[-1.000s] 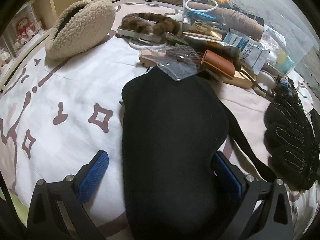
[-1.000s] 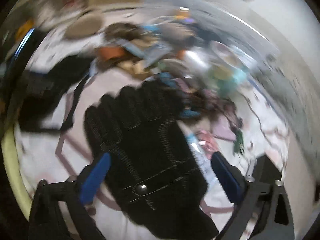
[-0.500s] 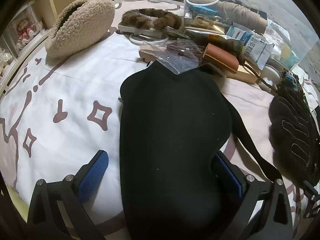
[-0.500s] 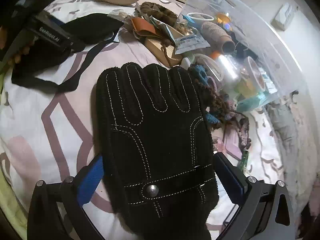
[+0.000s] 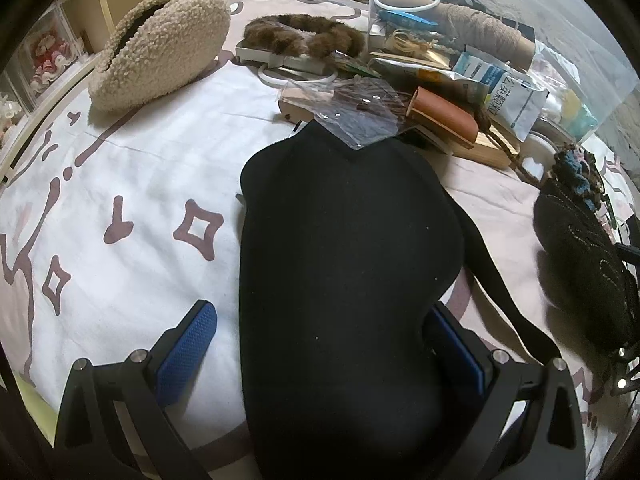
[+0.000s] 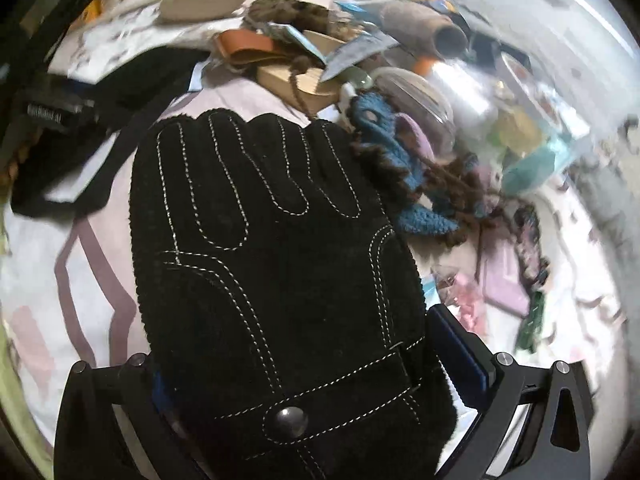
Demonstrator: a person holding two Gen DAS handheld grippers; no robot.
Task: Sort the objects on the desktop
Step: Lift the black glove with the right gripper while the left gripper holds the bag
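Note:
A black padded eye mask [image 5: 344,260] with a strap lies on the patterned sheet [image 5: 120,168]. My left gripper [image 5: 322,352] stands open astride its near end, the left pad clear of it and the right pad at its edge. A black suede glove [image 6: 272,240] with white stitching and a snap strap lies palm-flat. My right gripper [image 6: 310,372] straddles its cuff, open; the glove covers most of the left pad. The glove [image 5: 584,264] also shows at the right of the left wrist view, and the mask [image 6: 152,76] at the upper left of the right wrist view.
Beyond the mask is a pile: a clear plastic bag [image 5: 360,116], brown leather case [image 5: 444,114], furry headband [image 5: 304,32] and a tipped clear bin [image 5: 560,32] of small items. A fleece pouch [image 5: 160,48] sits far left. Blue-brown crochet [image 6: 400,184] touches the glove's fingertips.
The right gripper has pushed in over the glove's cuff, so the glove looks larger and hides the left pad. The left gripper has barely moved over the mask.

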